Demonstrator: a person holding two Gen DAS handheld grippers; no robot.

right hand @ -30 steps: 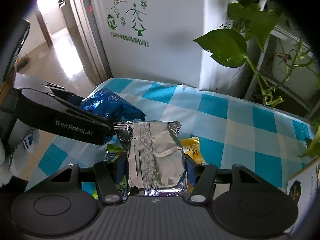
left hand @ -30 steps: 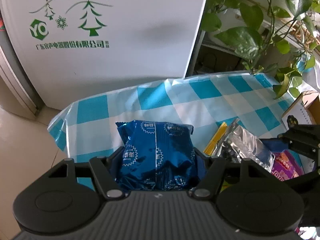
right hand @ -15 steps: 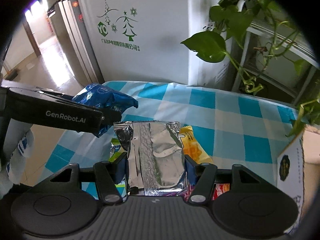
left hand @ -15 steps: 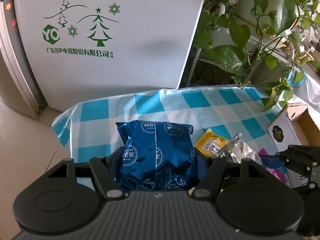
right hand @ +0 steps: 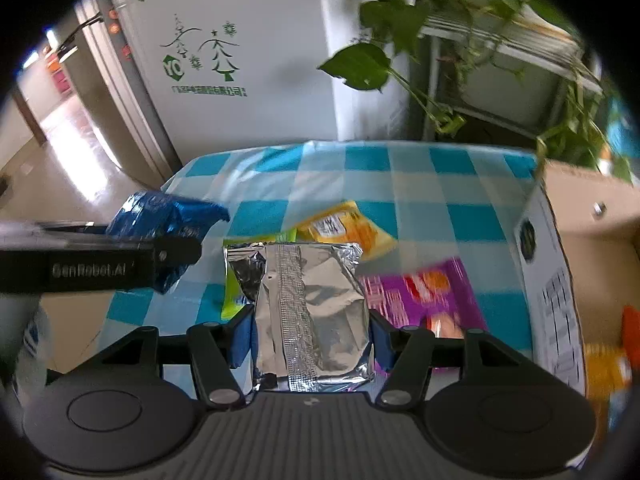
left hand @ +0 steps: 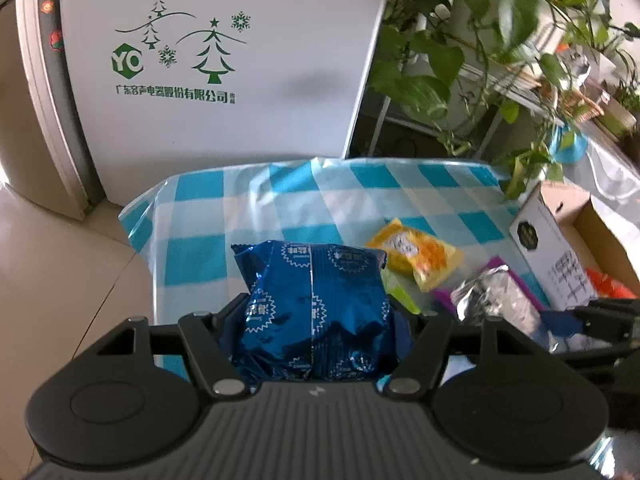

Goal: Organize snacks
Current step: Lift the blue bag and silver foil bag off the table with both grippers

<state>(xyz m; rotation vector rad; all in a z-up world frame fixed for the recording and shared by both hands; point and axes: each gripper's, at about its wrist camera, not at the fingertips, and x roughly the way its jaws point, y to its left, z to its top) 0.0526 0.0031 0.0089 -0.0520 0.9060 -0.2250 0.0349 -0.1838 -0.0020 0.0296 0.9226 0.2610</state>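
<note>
In the left wrist view, the left gripper [left hand: 316,320] pinched a blue bag [left hand: 314,312] above the checked table [left hand: 280,196], left of the box [left hand: 560,256]. In the right wrist view, the right gripper [right hand: 312,336] clamped a silver bag [right hand: 308,312], a yellow packet [right hand: 344,232] and purple packet [right hand: 420,292] lying between it and the box [right hand: 556,280]

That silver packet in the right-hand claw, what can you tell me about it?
The silver foil packet is a small, shiny, crinkled snack pouch with a ridged seam down its middle and a crimped top edge. No printing shows on this side. It stands roughly upright, squeezed on both sides by the right gripper, whose blue pads press its flanks, and is held above the blue-checked tablecloth. Behind it lie a yellow packet, a green one and a purple one. From the left camera it appears crumpled.
</note>
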